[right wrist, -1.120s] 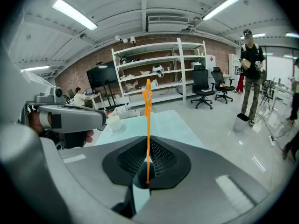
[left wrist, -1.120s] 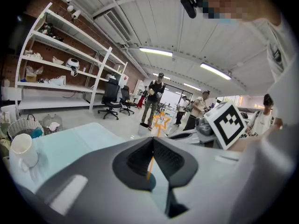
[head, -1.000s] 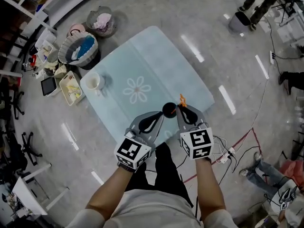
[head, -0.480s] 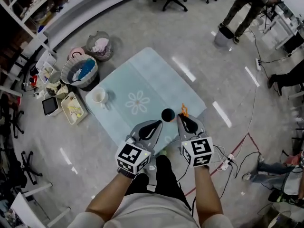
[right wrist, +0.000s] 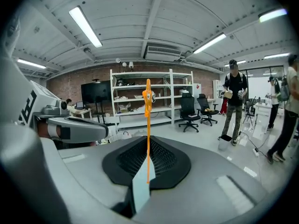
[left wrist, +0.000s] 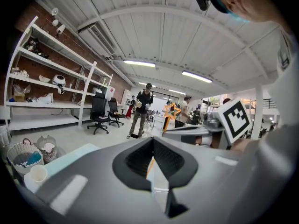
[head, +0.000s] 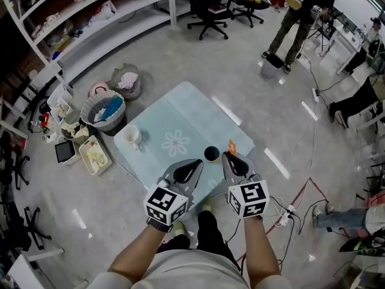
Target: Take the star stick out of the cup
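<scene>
Gripping star stick (right wrist: 148,107), right gripper (right wrist: 148,148) hangs beside cup (head: 211,154).

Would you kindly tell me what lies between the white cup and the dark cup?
Only a flower print on the bare table, per the head view.

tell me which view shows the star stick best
Right gripper view: the star stick runs full length, upright, clamped in the right tool, though its top is edge-on. Left gripper view catches mainly the star, face-on. Head view shows only a small orange bit.
</scene>
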A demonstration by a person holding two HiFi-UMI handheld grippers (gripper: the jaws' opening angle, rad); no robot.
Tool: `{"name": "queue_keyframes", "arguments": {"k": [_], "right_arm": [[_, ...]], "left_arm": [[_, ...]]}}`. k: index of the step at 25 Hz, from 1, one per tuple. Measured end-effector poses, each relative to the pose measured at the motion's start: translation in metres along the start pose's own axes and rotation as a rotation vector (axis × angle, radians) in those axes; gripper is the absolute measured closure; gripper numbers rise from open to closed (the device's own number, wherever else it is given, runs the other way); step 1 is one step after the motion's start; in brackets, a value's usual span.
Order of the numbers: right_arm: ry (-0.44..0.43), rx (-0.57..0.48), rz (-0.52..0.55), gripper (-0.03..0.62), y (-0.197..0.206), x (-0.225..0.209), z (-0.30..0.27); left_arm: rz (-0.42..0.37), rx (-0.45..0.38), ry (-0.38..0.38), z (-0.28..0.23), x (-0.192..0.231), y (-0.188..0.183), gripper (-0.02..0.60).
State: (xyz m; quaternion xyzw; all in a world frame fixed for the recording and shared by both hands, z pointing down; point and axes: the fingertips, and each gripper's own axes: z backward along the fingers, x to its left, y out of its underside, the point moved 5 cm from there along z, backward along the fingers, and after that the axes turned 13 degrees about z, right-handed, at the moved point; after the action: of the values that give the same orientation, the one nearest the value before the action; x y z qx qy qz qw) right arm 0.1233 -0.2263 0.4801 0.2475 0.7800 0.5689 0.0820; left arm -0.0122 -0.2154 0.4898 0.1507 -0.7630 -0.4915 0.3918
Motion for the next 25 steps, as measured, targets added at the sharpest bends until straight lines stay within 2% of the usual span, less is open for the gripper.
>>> {"name": "queue_keyframes", "arguments": {"k": [25], "right_arm": [[0.112, -0.147, 0.088, 0.568, -0.098, 0.037, 0.085]], "left_arm": [[-0.097, -0.109, 0.07, 0.075, -0.064, -0.075, 0.575]]}}
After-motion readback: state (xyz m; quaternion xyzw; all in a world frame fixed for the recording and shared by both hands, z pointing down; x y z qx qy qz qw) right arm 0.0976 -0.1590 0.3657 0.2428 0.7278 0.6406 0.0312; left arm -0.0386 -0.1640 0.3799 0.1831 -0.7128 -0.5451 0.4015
